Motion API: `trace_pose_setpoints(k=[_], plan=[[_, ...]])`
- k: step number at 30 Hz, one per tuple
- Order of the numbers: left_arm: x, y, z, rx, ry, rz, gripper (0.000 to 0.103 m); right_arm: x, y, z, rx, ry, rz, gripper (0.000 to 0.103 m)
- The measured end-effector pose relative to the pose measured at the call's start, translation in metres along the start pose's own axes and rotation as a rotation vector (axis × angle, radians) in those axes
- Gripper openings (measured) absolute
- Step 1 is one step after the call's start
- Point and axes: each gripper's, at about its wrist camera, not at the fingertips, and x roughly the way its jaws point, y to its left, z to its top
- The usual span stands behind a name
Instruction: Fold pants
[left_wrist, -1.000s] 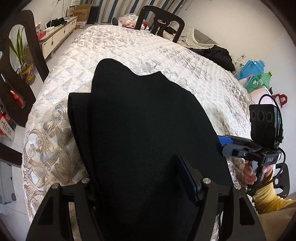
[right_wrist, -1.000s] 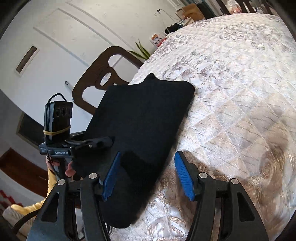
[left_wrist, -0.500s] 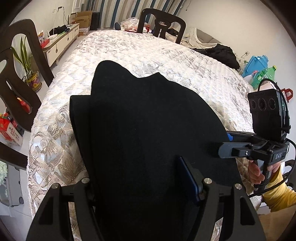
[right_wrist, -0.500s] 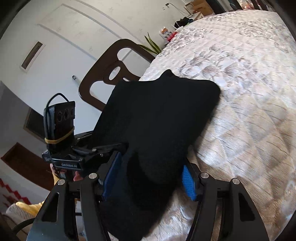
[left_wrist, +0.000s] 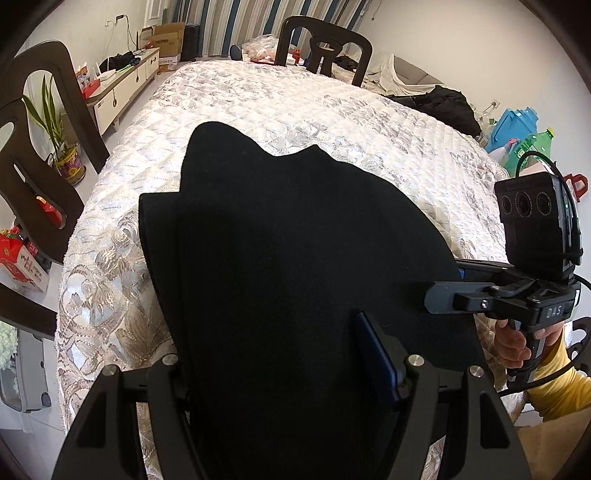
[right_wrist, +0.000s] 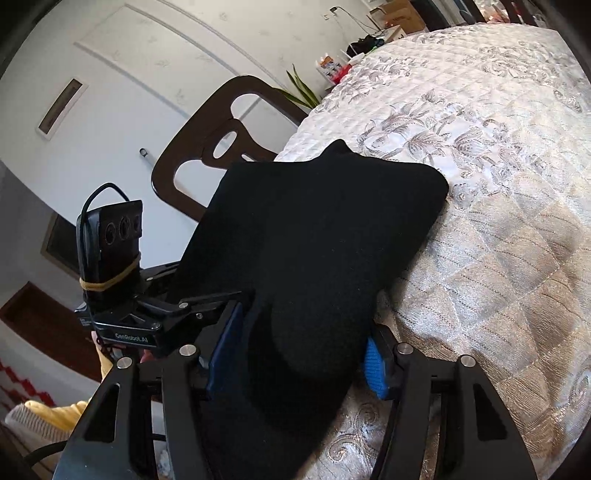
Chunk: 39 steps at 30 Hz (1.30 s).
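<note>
Both my tongs, left tongs (left_wrist: 280, 369) and right tongs (right_wrist: 295, 354), clenched on near edge of black pants (left_wrist: 295, 258), folded on quilted surface (left_wrist: 332, 110). Lift evenly, carry edge toward pants' far end, align corners.

pants (left_wrist: 295, 258) | black, folded (layered) | near edge of quilted table (left_wrist: 369, 122)

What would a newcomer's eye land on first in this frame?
The black pants, partly folded, fill the near end of the quilted floral tablecloth. Both grippers hold the near edge: the left gripper and the right gripper each have cloth between their fingers. Dark wooden chairs ring the table.
</note>
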Motion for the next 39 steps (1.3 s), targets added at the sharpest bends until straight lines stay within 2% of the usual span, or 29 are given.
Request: trace_pose_setpoints(k=[2, 6, 21, 25, 27, 29, 35, 39], plan=[[0.000, 0.000, 0.000, 0.001, 0.000, 0.004, 0.073, -0.001, -0.002, -0.001, 0.005, -0.005, -0.015, 0.045], [0.001, -0.002, 0.000, 0.002, 0.000, 0.011, 0.073, -0.003, -0.005, -0.003, 0.013, -0.015, -0.017, 0.041], [0.000, -0.003, 0.000, -0.009, 0.002, 0.013, 0.072, -0.006, -0.001, -0.007, -0.005, -0.030, -0.060, 0.036], [0.000, -0.002, 0.000, -0.037, -0.003, 0.028, 0.070, -0.005, 0.008, -0.008, -0.036, -0.042, -0.116, 0.034], [-0.002, -0.001, 0.001, -0.058, -0.003, 0.037, 0.067, -0.007, 0.014, -0.010, -0.063, -0.054, -0.142, 0.031], [-0.004, 0.000, 0.003, -0.077, -0.010, 0.050, 0.058, -0.009, 0.017, -0.010, -0.075, -0.063, -0.154, 0.028], [-0.010, -0.007, 0.002, -0.074, -0.040, 0.115, 0.042, -0.015, 0.028, -0.011, -0.119, -0.086, -0.181, 0.024], [-0.015, -0.009, 0.004, -0.085, -0.053, 0.130, 0.032, -0.019, 0.037, -0.009, -0.137, -0.109, -0.172, 0.021]])
